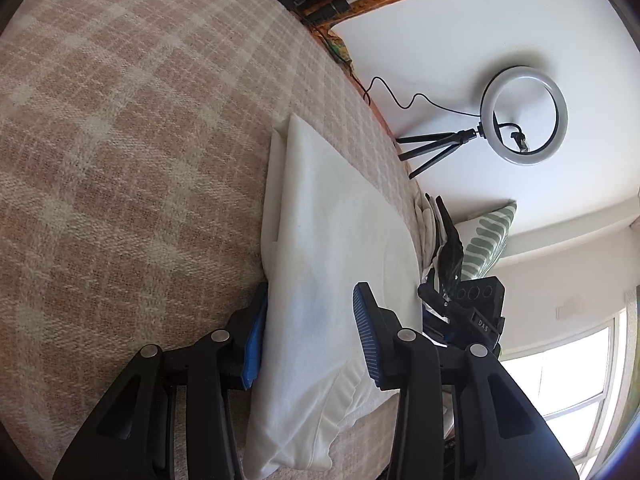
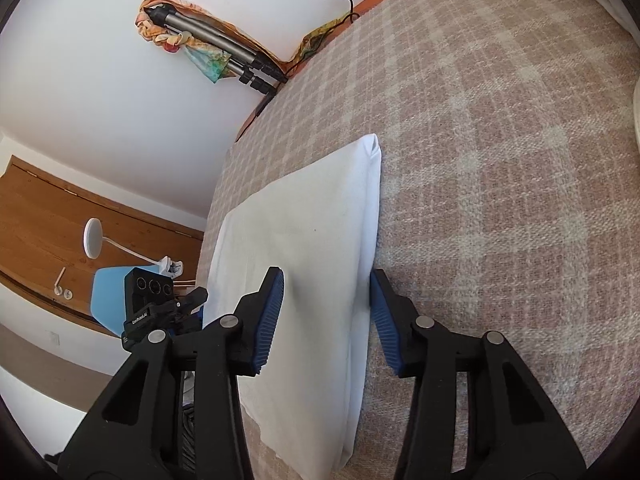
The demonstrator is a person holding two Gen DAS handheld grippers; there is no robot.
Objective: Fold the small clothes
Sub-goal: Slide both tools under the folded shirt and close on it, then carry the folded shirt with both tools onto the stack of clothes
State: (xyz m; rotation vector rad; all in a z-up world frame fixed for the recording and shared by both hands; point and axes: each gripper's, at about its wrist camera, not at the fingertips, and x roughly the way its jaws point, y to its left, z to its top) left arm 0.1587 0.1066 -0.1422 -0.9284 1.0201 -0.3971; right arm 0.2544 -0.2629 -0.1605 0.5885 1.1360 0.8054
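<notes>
A folded white cloth [image 1: 332, 240] lies on the plaid bed cover [image 1: 120, 140]. My left gripper [image 1: 310, 312] straddles its near end. One blue pad [image 1: 253, 340] is tucked against the cloth's edge on the bed side, and the other pad [image 1: 366, 332] stands clear over the top layer, so the gripper is open. In the right wrist view the same cloth [image 2: 304, 208] runs between the fingers of my right gripper [image 2: 326, 300]. Its inner pad [image 2: 270, 320] hovers above the fabric and its outer pad [image 2: 384, 320] sits beside the folded edge on the bed cover [image 2: 500, 160]. It is open too.
A ring light on a small tripod [image 1: 524, 116] and a leaf-patterned pillow [image 1: 488, 236] stand by the wall past the bed's edge. Tripod legs wrapped in colourful fabric [image 2: 200, 48] lie at the far corner. A wooden door [image 2: 40, 216] and a white lamp [image 2: 92, 238] stand beyond.
</notes>
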